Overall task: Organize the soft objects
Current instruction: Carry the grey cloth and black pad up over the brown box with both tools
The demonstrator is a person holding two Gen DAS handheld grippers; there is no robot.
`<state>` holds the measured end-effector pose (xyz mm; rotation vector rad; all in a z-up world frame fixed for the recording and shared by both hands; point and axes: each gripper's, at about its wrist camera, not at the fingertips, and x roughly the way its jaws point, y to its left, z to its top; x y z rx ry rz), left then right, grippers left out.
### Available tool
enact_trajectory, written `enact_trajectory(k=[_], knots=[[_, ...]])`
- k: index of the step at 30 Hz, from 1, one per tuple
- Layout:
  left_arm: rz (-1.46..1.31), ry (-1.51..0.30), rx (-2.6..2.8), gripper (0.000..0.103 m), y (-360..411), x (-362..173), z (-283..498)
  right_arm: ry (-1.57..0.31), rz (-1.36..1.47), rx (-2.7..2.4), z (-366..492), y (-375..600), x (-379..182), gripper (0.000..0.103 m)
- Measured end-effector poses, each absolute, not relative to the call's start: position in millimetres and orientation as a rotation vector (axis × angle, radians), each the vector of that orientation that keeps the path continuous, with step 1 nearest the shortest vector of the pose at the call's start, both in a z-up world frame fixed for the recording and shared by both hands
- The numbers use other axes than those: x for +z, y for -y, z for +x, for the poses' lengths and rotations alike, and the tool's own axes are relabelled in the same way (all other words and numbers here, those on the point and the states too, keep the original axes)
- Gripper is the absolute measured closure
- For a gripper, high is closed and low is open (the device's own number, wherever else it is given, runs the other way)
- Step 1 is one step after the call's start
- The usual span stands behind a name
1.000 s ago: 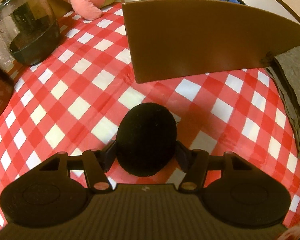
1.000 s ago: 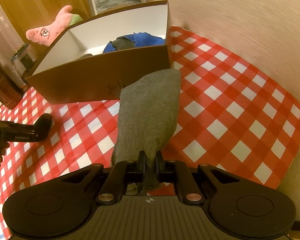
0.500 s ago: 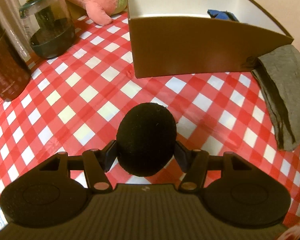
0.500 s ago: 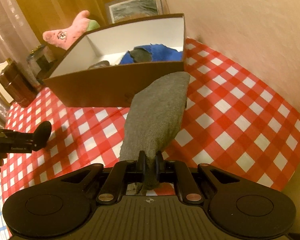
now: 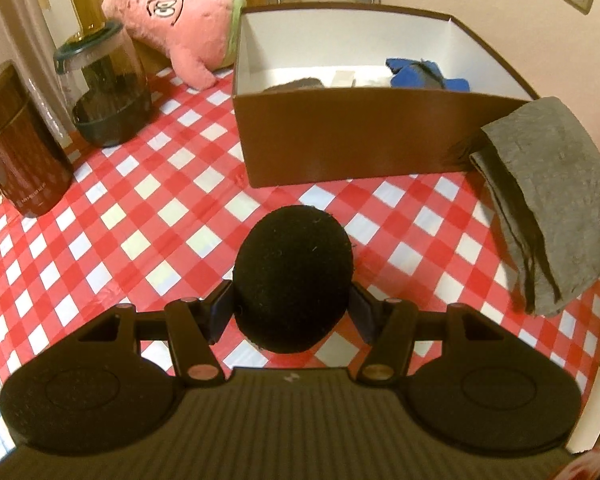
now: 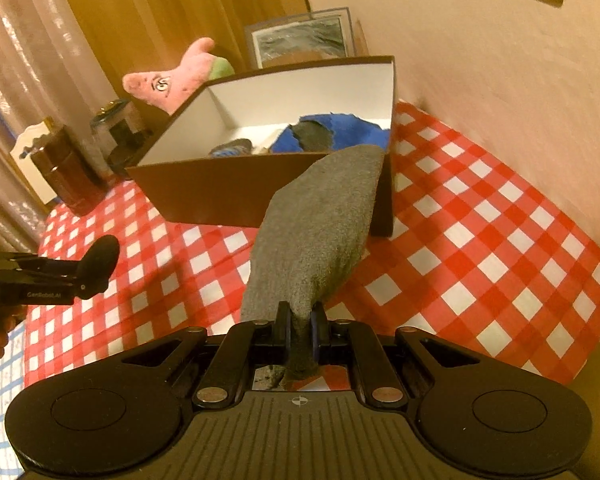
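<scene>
Box [image 5: 340,140] on tablecloth [image 5: 160,216], plush toy [image 5: 188,36] behind, jars [image 5: 108,96] left.

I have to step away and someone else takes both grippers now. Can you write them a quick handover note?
Left gripper: shut on the black foam ball, held above the checked tablecloth.
Right gripper: shut on the grey cloth, which hangs in front of the brown box.
Done: a blue cloth and other soft items already lie in the box.
Left: drop ball and cloth into the box; the pink plush is outside, behind it.
</scene>
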<state>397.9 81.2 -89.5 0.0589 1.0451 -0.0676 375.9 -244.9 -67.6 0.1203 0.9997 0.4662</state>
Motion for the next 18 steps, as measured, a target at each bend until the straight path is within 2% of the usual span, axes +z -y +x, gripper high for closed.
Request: enact_trajectory(k=[18], knots=[[0.098, -0.956, -0.091, 0.044, -43, -42, 393, -0.927, 0.128, 0.582, 378, 264, -36, 0.094]])
